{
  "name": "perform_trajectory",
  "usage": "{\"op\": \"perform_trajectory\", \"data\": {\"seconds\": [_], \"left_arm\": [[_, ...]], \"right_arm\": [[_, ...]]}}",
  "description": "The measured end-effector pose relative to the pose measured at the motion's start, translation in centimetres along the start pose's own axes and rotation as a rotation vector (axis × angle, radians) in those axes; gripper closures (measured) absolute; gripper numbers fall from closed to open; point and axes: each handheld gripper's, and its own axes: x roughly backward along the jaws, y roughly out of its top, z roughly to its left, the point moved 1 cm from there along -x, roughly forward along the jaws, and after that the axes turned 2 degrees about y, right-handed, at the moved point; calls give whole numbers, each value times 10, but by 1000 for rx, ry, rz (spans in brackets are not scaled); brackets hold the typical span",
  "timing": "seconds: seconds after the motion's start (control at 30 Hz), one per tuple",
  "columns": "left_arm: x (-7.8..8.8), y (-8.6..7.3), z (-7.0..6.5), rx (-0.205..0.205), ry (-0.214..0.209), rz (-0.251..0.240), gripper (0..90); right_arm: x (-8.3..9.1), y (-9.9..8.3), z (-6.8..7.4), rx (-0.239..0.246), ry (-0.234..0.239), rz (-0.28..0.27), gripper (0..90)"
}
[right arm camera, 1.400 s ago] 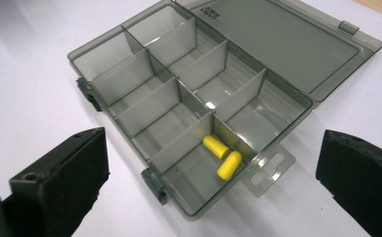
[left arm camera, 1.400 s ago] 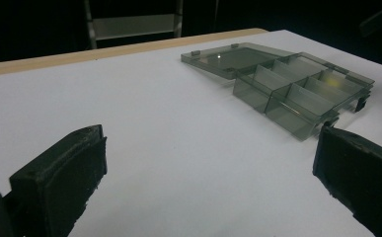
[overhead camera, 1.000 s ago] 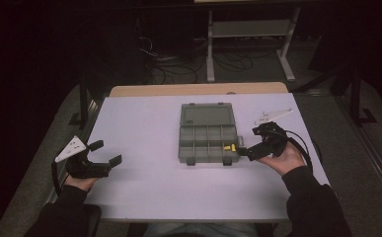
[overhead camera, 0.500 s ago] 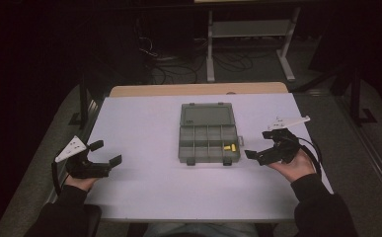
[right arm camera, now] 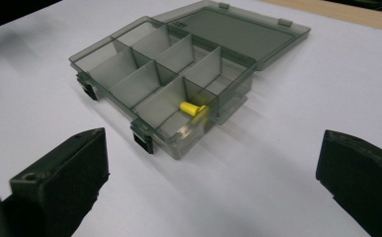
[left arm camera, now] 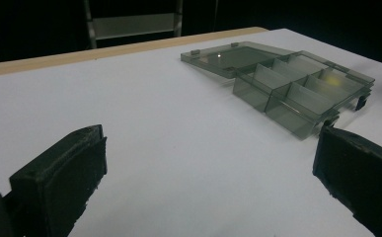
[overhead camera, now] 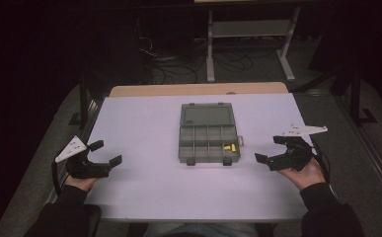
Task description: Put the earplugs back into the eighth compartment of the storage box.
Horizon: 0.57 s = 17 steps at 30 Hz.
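- Nearest the camera, two dark sleeves come in at the bottom edge, each hand gripping its tool low over the white table (overhead camera: 144, 197).
- Left gripper (overhead camera: 105, 153) sits by the table's left edge, jaws spread wide, nothing between them, well apart from the box.
- Right gripper (overhead camera: 272, 149) hangs near the right edge, jaws also parted and empty, just beside the box's right end but not touching it.
- Centre table: the smoky grey compartment box (overhead camera: 209, 144) lies open, its lid (overhead camera: 207, 115) folded flat on the far side.
- One small yellow piece (right arm camera: 192, 108) rests in a compartment at the box's right end, front row; it looks like a plug or cap, too small to be sure.
- Beyond the white sheet, a strip of wooden tabletop (overhead camera: 198, 89), then a dark floor with cables (overhead camera: 176, 69) and a metal stand (overhead camera: 250, 34).
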Motion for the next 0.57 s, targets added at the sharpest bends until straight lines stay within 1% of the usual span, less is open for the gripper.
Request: {"op": "perform_trajectory", "data": {"seconds": [0.07, 0.2, 0.4, 0.57], "left_arm": [[0, 0, 0, 0, 0, -1, 0], [0, 0, 0, 0, 1, -1, 0], [0, 0, 0, -1, -1, 2, 0], [0, 0, -1, -2, -4, 0, 0]], "right_arm": [[3, -5, -1, 2, -22, -18, 0], [7, -15, -3, -5, -42, -48, 0], [10, -26, -5, -5, -53, -62, 0], [8, -32, -6, -17, -50, -53, 0]]}}
